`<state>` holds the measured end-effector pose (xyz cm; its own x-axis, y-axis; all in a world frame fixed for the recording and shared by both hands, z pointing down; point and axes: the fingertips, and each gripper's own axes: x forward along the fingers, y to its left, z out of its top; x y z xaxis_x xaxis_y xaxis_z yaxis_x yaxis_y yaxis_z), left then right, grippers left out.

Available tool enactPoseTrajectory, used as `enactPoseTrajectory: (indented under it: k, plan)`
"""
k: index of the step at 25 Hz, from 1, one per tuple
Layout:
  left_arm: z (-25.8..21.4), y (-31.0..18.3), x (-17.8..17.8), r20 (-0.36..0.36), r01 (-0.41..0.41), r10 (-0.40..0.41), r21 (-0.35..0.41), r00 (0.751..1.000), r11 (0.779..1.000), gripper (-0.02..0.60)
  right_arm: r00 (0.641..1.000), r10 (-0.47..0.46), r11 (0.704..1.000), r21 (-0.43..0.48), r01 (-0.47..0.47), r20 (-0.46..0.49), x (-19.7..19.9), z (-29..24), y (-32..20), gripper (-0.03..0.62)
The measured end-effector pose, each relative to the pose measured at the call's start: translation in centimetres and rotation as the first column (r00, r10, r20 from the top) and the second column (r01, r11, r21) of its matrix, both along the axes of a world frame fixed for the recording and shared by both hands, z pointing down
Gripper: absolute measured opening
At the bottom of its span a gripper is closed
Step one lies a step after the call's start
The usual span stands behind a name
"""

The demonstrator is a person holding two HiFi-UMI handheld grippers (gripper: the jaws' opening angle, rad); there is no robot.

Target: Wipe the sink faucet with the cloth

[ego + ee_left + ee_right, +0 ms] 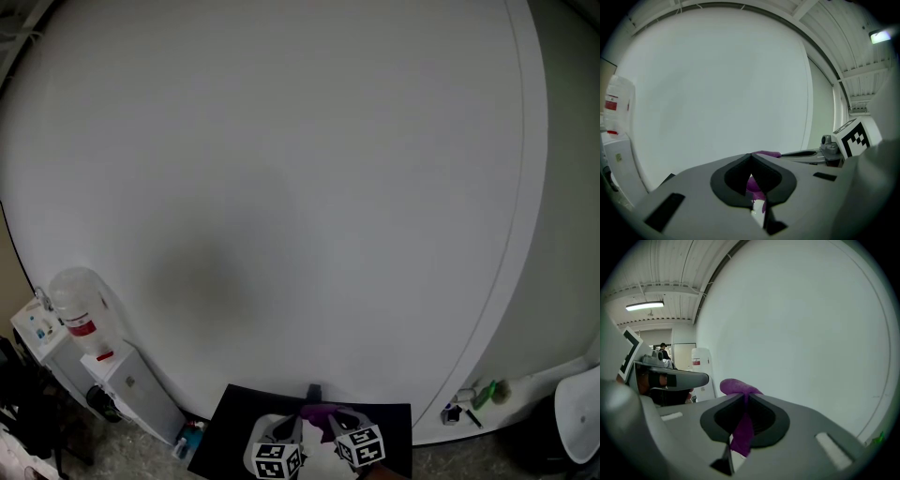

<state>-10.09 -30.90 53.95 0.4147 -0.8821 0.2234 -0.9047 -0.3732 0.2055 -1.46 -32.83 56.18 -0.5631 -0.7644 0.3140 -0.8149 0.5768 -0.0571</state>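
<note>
A: Where is the cloth (740,427)?

B: Low in the head view, a small purple bunch (319,411) between the two grippers, which are held close together in front of a plain white wall (281,187).

A: Who has it?

B: The right gripper (744,394) clearly does. Its jaws are clenched on it, with a rolled wad poking out above the tips and a strip hanging down through the gap behind them.

A: And the left gripper (750,154)?

B: Its jaws are pressed together at the tips too. Purple cloth (753,185) shows in the gap behind them and a little peeks out just past the tips – so it appears to pinch the same cloth.

A: What lies around them?

B: A black flat panel (234,412) sits under both grippers – I cannot tell whether it is a desk top. Well to the left, a white water dispenser (131,384) stands against the wall with an upturned bottle (77,305) on top. At the far right, near the foot of the wall, lie some small green and dark items (473,398), too small to identify.
</note>
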Motion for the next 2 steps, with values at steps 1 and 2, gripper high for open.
enactPoseTrajectory:
  k: [1, 2]
  plan:
    - [0.01, -0.09, -0.01, 0.0, 0.001, -0.001, -0.001, 1.0, 1.0, 0.005, 1.0, 0.001, 1.0, -0.005, -0.001, 0.003, 0.03, 0.04, -0.08, 0.029]
    - [0.02, -0.18, -0.02, 0.0, 0.002, -0.002, -0.001, 1.0, 1.0, 0.005, 1.0, 0.003, 1.0, -0.009, -0.003, 0.007, 0.05, 0.08, -0.16, 0.029]
